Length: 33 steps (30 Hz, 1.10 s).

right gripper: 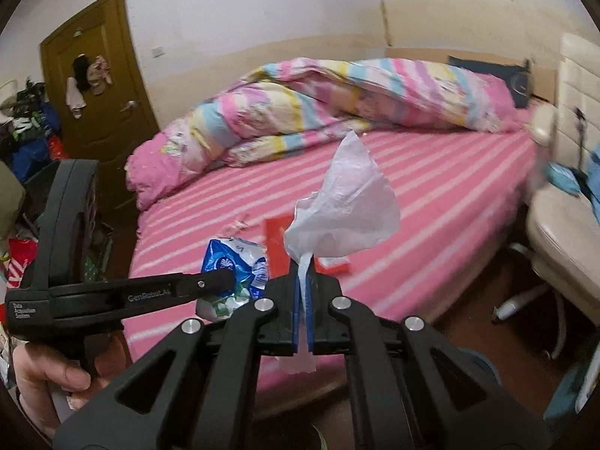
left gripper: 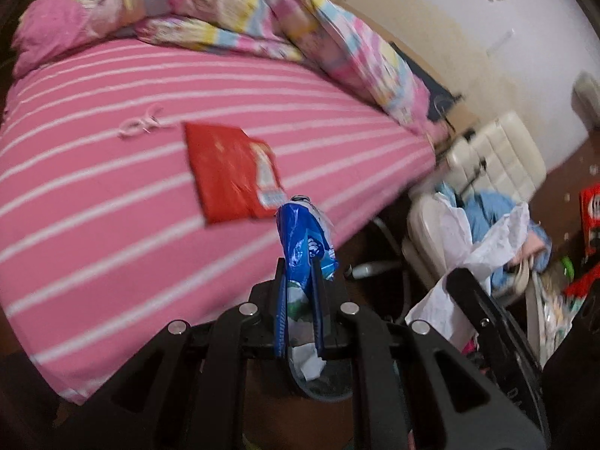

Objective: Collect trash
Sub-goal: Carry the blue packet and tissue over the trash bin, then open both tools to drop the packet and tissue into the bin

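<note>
While each tool (left gripper: 300,266) (right gripper: 303,281) grips one, one red packet (left gripper: 228,172) lies.

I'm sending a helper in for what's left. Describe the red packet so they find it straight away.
Start at the bed with the pink, white-striped sheet. The red packet lies flat on the open sheet, toward the bed's near edge, away from the bundled quilt. It is the only bright red thing there; the small pale pink bow beside it is far smaller.
</note>
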Each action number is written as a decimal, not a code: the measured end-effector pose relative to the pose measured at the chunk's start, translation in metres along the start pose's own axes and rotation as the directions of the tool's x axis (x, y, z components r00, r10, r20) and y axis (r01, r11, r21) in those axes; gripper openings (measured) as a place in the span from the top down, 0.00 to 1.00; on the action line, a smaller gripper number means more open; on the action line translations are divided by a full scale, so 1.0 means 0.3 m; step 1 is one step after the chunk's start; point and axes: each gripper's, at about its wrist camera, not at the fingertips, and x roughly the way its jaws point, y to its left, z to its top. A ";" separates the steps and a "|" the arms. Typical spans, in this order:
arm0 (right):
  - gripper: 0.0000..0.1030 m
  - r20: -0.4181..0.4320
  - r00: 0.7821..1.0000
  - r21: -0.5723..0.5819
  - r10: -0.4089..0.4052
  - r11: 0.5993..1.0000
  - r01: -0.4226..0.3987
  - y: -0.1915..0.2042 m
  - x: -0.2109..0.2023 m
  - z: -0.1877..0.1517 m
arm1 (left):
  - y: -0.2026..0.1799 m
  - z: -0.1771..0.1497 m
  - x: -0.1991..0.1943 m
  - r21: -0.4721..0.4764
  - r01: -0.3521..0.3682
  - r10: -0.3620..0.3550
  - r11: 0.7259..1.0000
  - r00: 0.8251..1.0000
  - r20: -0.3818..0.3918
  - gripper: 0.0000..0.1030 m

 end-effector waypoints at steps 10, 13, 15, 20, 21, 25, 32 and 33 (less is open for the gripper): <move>0.97 -0.094 0.980 0.074 -0.174 0.981 0.181 -0.343 -0.105 -0.249 | -0.309 -0.278 0.347 0.164 0.004 0.029 0.986 0.980 -0.197 0.89; 0.97 -0.142 0.968 0.105 -0.205 0.970 0.221 -0.443 -0.093 -0.320 | -0.354 -0.346 0.447 0.178 0.014 0.032 0.984 0.967 -0.253 0.89; 0.97 -0.177 0.959 0.126 -0.222 0.961 0.246 -0.502 -0.073 -0.369 | -0.369 -0.389 0.505 0.190 0.022 0.032 0.981 0.961 -0.276 0.89; 0.97 -0.285 0.929 0.183 -0.235 0.938 0.294 -0.632 0.019 -0.490 | -0.362 -0.497 0.696 0.253 0.014 0.089 0.967 0.915 -0.392 0.88; 0.97 -0.303 0.924 0.188 -0.235 0.935 0.299 -0.650 0.034 -0.511 | -0.362 -0.502 0.721 0.262 0.012 0.098 0.965 0.910 -0.403 0.88; 0.97 -0.380 0.897 0.210 -0.224 0.924 0.320 -0.709 0.123 -0.592 | -0.359 -0.492 0.820 0.235 0.034 0.075 0.971 0.895 -0.441 0.88; 0.96 -0.479 0.852 0.235 -0.209 0.905 0.354 -0.801 0.259 -0.708 | -0.354 -0.529 0.960 0.211 0.049 0.065 0.976 0.862 -0.502 0.86; 0.95 -0.484 0.850 0.237 -0.208 0.904 0.356 -0.811 0.271 -0.713 | -0.368 -0.533 0.977 0.214 0.047 0.070 0.976 0.859 -0.507 0.86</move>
